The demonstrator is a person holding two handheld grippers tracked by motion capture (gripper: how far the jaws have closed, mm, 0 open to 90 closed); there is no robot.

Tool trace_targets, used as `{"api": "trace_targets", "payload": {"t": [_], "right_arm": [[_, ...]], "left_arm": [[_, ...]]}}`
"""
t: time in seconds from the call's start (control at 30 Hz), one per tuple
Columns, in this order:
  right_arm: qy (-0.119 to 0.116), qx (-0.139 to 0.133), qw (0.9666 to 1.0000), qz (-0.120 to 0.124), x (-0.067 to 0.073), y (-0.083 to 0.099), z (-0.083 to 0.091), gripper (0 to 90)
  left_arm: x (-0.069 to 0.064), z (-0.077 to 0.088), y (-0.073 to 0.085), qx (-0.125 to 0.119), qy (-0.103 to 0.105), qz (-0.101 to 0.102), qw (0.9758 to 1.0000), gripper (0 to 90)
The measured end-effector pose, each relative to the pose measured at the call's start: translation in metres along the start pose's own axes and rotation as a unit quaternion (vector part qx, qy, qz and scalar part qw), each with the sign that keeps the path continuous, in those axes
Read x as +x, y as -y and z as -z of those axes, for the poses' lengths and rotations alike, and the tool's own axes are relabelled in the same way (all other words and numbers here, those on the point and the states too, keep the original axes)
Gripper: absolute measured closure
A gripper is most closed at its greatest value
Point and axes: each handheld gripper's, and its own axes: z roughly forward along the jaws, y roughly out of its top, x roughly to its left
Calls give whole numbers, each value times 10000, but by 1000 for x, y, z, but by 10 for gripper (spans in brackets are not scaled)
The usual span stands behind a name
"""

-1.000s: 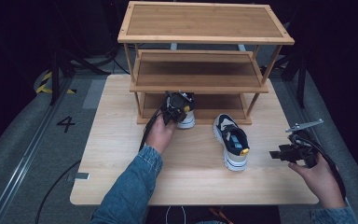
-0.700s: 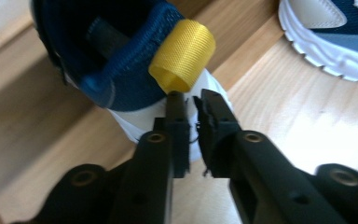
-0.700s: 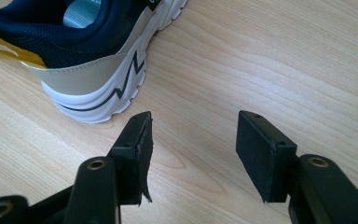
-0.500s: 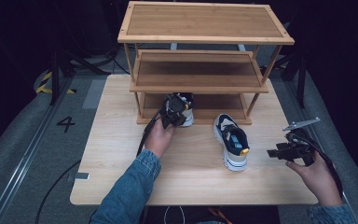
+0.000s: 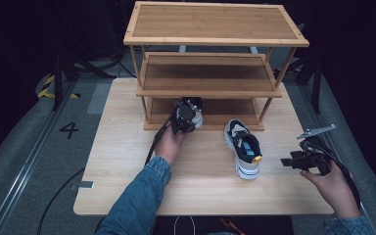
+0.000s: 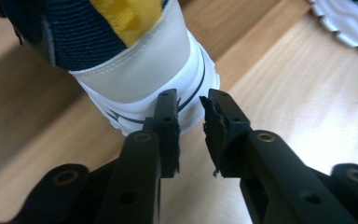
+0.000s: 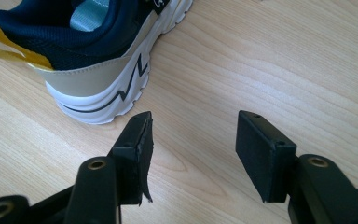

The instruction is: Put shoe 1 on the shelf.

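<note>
While your left gripper [image 6: 190, 122] sits slightly parted, gripping nothing, behind the shoe's heel [image 6: 140, 79], nudge squarely. Your right gripper [image 7: 193, 149] gapes empty.

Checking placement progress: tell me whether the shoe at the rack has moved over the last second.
Yes. The shoe at the left gripper has slid slightly farther in under the rack's bottom shelf, away from the table's near edge.
</note>
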Motion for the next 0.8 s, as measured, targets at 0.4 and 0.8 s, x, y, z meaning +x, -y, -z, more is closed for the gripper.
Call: {"api": "trace_targets", "payload": {"t": [0.4,0.8], "right_arm": [[15,-14,10000,-39,-1,3,1,475],[-40,-63,9999,78,2,-6,0,474]], "left_arm": [[4,-2,-2,-164,149,24,9998,646],[-12,35,-5,157,406,50,9990,561]]}}
